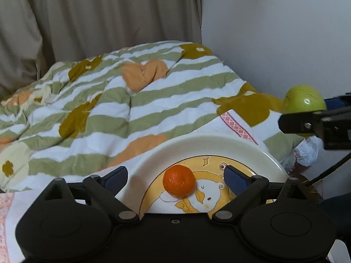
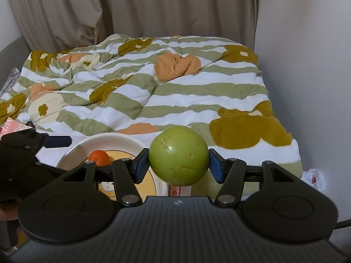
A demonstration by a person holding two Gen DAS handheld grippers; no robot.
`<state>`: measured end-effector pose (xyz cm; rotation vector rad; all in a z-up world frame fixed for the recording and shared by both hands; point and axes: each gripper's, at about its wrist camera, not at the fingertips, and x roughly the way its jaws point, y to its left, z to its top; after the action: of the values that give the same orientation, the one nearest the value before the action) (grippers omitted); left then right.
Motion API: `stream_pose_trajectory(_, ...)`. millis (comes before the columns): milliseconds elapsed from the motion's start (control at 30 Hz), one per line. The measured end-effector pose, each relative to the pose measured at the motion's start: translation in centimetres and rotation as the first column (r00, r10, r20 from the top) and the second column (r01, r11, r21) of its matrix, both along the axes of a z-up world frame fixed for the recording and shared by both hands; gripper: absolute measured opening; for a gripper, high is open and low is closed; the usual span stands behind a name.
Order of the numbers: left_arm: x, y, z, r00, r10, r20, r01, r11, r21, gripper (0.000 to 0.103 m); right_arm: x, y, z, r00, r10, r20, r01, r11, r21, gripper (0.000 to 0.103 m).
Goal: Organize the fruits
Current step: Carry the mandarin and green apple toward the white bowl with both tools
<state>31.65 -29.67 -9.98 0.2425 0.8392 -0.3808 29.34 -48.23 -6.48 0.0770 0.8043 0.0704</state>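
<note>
From the left wrist camera, the left claw (image 1: 175, 178) stands wide open and empty over a cartoon-printed plate (image 1: 219, 144), its blue pads (image 1: 235, 178) spread to either side of a mandarin (image 1: 179, 180) that sits on the plate's yellow centre; neither pad touches the fruit, a stance that reads as a release or a guard on a fruit already gathered. The plate rests on the bed's near edge, against a rumpled striped quilt (image 1: 109, 109) with brown flowers, so the soft bedding, not a firm surface, carries it. At the right edge of this view the green apple (image 1: 303, 98) rides above a black finger of the right claw, held high and well clear of the plate rim. From the right wrist camera, the right claw (image 2: 178, 163) is clamped on that green apple (image 2: 178, 155), one blue pad (image 2: 141, 164) pressed to each flank across its widest part, a hold that suits a smooth, round, heavy fruit likely to roll if pinched off-centre. The apple hangs in the air to the right of the plate (image 2: 92, 144), where the mandarin (image 2: 99, 157) shows half hidden behind a claw link; the open left claw (image 2: 57, 141) reaches in from the left. Judging by this layout, the apple is bound for the plate, beside the mandarin.
</note>
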Motion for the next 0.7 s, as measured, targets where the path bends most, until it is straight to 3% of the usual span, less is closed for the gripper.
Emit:
stream_pose_trajectory(333,-2.2,4.6,2.8,0.991,0.131,-0.019,-0.132,0.989,-0.067,0.097,0.2,2.0,0.6,0.995,0.098,0.022,-0.098,0.995,0.004,0.072)
stream_pose_trajectory(700,-4.9,8.2,5.4,0.969,0.244,0.039,-0.242,0.968,-0.060,0.099,1.4,6.4,-1.8,0.973,0.229,-0.002,-0.229,0.973,-0.020,0.072)
